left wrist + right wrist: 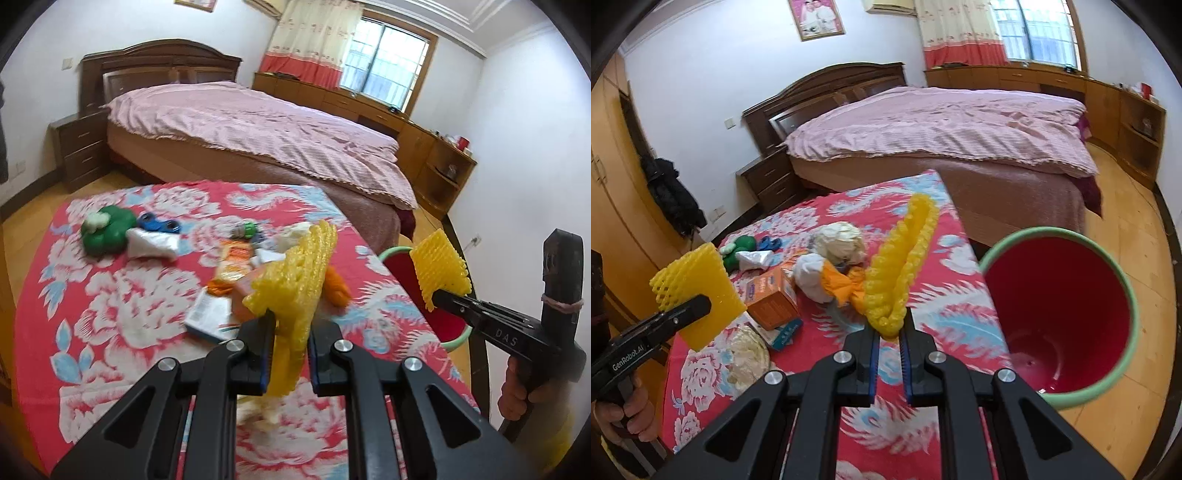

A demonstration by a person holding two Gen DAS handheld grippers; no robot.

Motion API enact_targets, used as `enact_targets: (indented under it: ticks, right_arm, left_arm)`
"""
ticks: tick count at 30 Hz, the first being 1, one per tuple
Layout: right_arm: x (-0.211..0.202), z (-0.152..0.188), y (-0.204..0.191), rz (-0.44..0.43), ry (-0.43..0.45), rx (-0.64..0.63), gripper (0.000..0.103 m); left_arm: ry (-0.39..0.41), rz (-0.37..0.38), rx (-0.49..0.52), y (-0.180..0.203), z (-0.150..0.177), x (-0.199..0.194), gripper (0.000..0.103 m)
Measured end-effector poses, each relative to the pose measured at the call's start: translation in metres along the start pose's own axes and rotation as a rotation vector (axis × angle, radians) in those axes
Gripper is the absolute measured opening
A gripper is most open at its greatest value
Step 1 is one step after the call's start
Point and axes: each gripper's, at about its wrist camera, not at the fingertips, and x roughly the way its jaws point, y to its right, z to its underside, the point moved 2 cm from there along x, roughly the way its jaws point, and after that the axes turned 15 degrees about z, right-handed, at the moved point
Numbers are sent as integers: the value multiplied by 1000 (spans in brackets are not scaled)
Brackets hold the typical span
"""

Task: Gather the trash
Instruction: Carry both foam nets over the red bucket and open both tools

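Observation:
My left gripper (291,332) is shut on a yellow foam fruit net (295,280) and holds it above the table; it also shows in the right wrist view (696,288). My right gripper (888,338) is shut on a second yellow foam net (901,269), seen from the left wrist too (439,273), held near the red bin with a green rim (1060,314) that stands beside the table's right edge. More trash lies on the red floral tablecloth (122,295): an orange box (772,299), crumpled white paper (842,240), an orange wrapper (838,284).
A green toy (107,229), a blue fidget spinner (157,225) and a white bag (151,247) lie at the table's far left. A bed with a pink cover (258,129) stands behind the table. Wooden cabinets (436,155) line the right wall.

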Motion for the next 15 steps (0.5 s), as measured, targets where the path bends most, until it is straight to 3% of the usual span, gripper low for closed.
enact_targets:
  ticks: [15]
  right_arm:
    - [4, 18, 95, 102, -41, 160, 12]
  left_arm:
    - [-108, 97, 124, 84, -20, 85, 14]
